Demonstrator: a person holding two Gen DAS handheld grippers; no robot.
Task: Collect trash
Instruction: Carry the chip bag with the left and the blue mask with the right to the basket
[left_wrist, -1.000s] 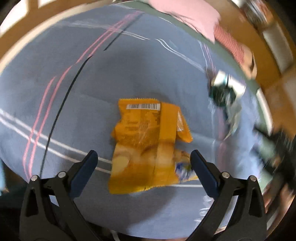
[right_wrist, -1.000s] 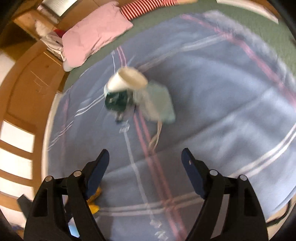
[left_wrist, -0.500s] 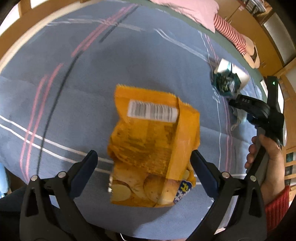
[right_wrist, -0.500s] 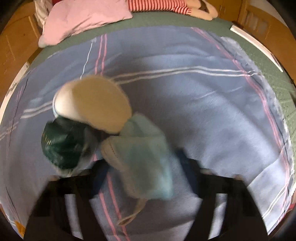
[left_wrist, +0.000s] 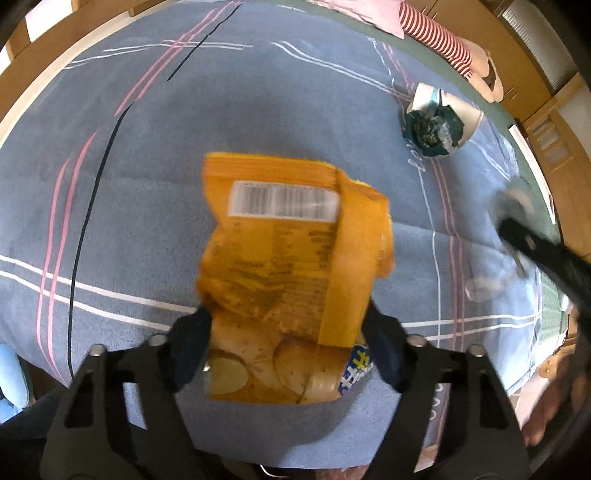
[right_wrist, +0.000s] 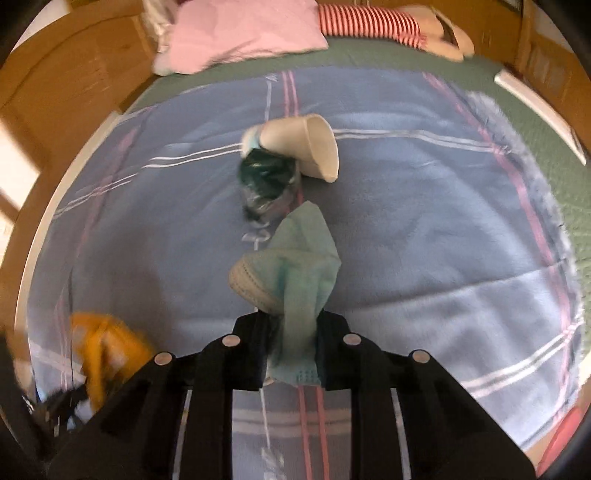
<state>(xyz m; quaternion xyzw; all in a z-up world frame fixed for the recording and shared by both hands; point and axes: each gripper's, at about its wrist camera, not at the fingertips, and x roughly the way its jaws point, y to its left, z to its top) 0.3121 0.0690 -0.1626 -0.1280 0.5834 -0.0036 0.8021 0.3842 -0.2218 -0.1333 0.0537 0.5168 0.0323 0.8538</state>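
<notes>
While my left tongs (left_wrist: 286, 341) sit closed on the lower part of the orange chip bag (left_wrist: 291, 266), barcode side up, only that view shows the grip; the right view catches the bag (right_wrist: 107, 350) as a blur at lower left. My right tongs (right_wrist: 291, 350) are pinched tight on a crumpled teal face mask (right_wrist: 295, 273), seen only there. Ahead of them, a white paper cup (right_wrist: 306, 147) lies tipped on the blue blanket (right_wrist: 443, 240), a green wrapper wad (right_wrist: 266, 181) touching it. I can't tell what's inside the cup.

White barcode label on the orange chip bag (left_wrist: 291, 266), its digits and print too blurred to read
</notes>
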